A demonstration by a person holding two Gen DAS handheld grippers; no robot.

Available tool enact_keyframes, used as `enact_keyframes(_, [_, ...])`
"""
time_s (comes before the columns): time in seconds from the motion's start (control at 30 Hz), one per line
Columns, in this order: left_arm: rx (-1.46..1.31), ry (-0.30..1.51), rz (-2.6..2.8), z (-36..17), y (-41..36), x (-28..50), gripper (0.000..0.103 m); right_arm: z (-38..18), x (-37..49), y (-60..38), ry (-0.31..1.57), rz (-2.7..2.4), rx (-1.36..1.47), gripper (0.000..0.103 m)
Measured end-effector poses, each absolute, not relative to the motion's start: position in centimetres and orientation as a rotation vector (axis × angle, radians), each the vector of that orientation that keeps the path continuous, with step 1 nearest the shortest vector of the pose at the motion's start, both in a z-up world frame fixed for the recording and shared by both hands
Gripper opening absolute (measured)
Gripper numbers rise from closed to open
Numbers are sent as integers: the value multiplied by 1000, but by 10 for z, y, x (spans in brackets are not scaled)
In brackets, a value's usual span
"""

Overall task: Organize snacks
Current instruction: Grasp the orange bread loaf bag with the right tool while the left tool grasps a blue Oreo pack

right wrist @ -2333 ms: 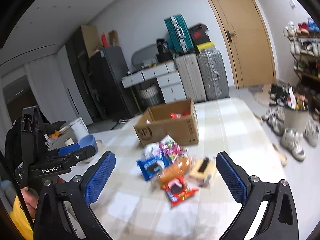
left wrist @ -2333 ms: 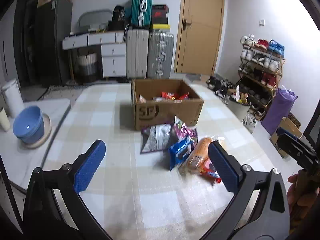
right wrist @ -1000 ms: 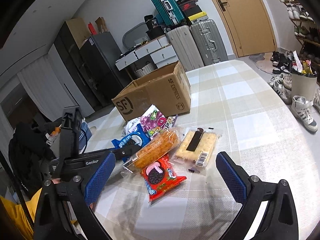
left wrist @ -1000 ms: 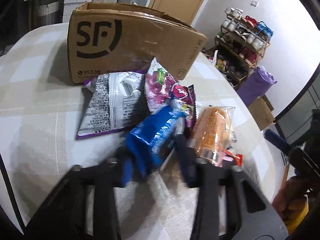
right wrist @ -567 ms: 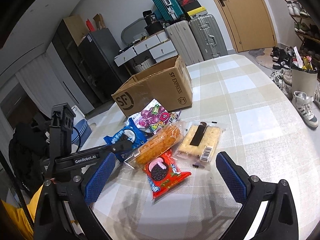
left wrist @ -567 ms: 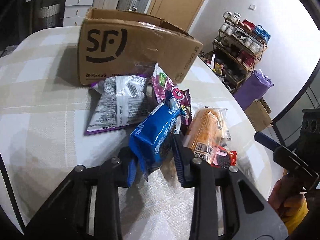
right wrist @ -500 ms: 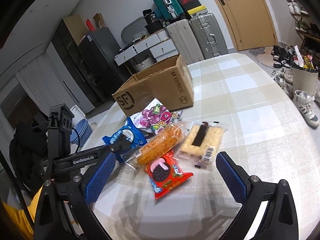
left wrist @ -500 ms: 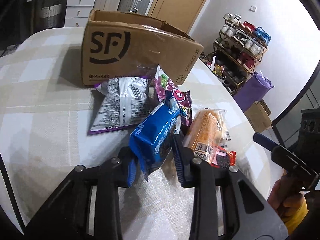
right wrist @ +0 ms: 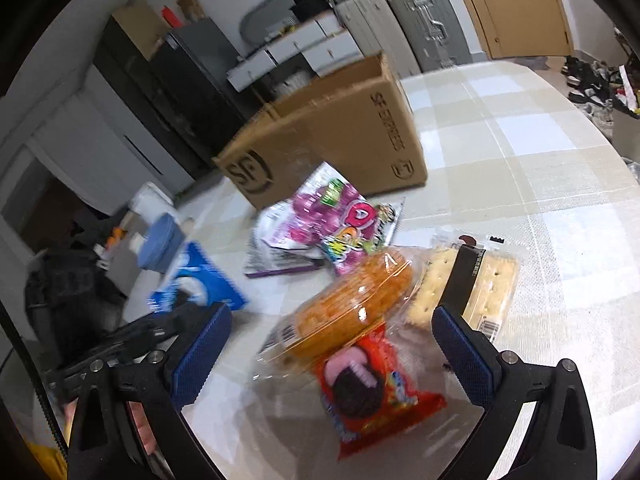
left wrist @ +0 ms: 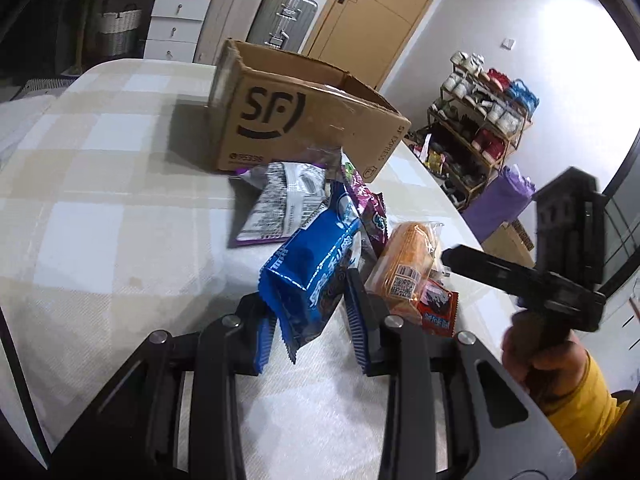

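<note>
The left gripper (left wrist: 310,322) was clamped on the lower end of a blue cookie packet (left wrist: 314,268), its blue pads nearly together with the wrapper pinched between them, and the packet stood tilted up off the checked tablecloth (left wrist: 100,208). Just beyond it lay a silver-and-purple bag (left wrist: 282,204) and a pink candy bag (left wrist: 366,204), both near the front wall of the open cardboard box (left wrist: 304,128). The right gripper (right wrist: 326,346) had its jaws spread wide and gripped nothing; between its pads, lower down on the cloth, lay an orange snack in clear wrap (right wrist: 352,306) resting on top of a red cookie packet (right wrist: 370,394). A cracker pack (right wrist: 472,276) lay just beside the right pad; whether they touched could not be told.
</note>
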State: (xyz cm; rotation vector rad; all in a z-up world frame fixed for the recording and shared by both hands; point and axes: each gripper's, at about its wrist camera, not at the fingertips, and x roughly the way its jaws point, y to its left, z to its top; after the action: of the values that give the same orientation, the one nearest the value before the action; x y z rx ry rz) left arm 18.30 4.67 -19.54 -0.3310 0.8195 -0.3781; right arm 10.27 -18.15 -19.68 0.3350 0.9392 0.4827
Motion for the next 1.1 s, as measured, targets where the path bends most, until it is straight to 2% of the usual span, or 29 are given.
enact_keyframes(0.2, [-344, 809, -367, -192, 70, 163, 28, -202, 116, -165, 974, 485, 301, 98])
enact_keyframes(0.23, [-344, 806, -367, -191, 72, 161, 29, -202, 117, -163, 974, 471, 294, 92])
enact_keyframes(0.27, [-345, 802, -370, -189, 74, 158, 29, -202, 119, -160, 976, 460, 290, 81])
enact_keyframes(0.37, [-349, 800, -373, -188, 74, 154, 29, -212, 127, -153, 1035, 464, 292, 66])
enact_keyframes(0.47, [-355, 804, -381, -189, 73, 154, 29, -215, 128, -148, 1037, 448, 263, 55])
enact_keyframes(0.87, [-370, 802, -387, -186, 82, 143, 29, -204, 111, -167, 974, 486, 369, 34])
enact_keyframes(1.1, [-350, 791, -390, -175, 79, 135, 29, -195, 101, -172, 942, 506, 397, 29])
